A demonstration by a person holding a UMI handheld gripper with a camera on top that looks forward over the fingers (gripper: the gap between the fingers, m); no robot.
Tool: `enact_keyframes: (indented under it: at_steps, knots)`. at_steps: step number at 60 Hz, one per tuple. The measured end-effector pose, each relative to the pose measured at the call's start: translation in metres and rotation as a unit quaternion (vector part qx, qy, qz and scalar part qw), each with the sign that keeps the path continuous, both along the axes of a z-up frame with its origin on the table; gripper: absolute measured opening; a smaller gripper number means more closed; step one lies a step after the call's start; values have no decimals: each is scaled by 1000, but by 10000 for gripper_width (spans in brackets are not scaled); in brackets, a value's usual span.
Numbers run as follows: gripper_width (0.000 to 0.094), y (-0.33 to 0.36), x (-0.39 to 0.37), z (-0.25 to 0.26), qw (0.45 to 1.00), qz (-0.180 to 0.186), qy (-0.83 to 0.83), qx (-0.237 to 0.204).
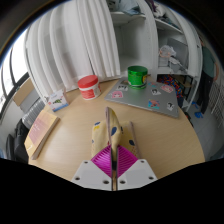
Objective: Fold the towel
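Observation:
My gripper [113, 150] is over a light wooden table [160, 135]. Its magenta pads [104, 158] meet at the middle with no gap showing. A beige towel [114, 128] with small coloured dots is pinched between the fingers. It stands up in a narrow fold along them and hides their tips. The rest of the towel is out of view.
A red container [88, 84] and a green container [136, 74] stand at the far side of the table. A grey mat [150, 97] with small items lies to the far right. A flat wooden board [40, 132] lies to the left. White curtains [70, 45] hang behind.

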State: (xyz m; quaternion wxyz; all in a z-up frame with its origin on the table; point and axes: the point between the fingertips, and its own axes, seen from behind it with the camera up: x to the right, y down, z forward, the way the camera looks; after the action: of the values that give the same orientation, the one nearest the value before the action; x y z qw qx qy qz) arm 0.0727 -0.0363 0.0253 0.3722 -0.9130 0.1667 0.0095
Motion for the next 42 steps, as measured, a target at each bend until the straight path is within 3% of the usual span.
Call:
enact_keyframes:
  at_steps: [8,10,15,17,22,24,42]
  knots:
    - [50,-14,29,-39,999,0,-25,-39]
    - [50,-7,32,-36,1000,2,-21,-13]
    - [114,-10,32,-37,1000,-1,-4,-16]
    - [211,-13,32,-36,1000,1,-1,-22]
    - [741,-27,43,-27,999,5,-15,-34]
    - [851,-31,46,-18,999,11,-20,-27]
    - [833,-103,56,93,997,47,-9,57]
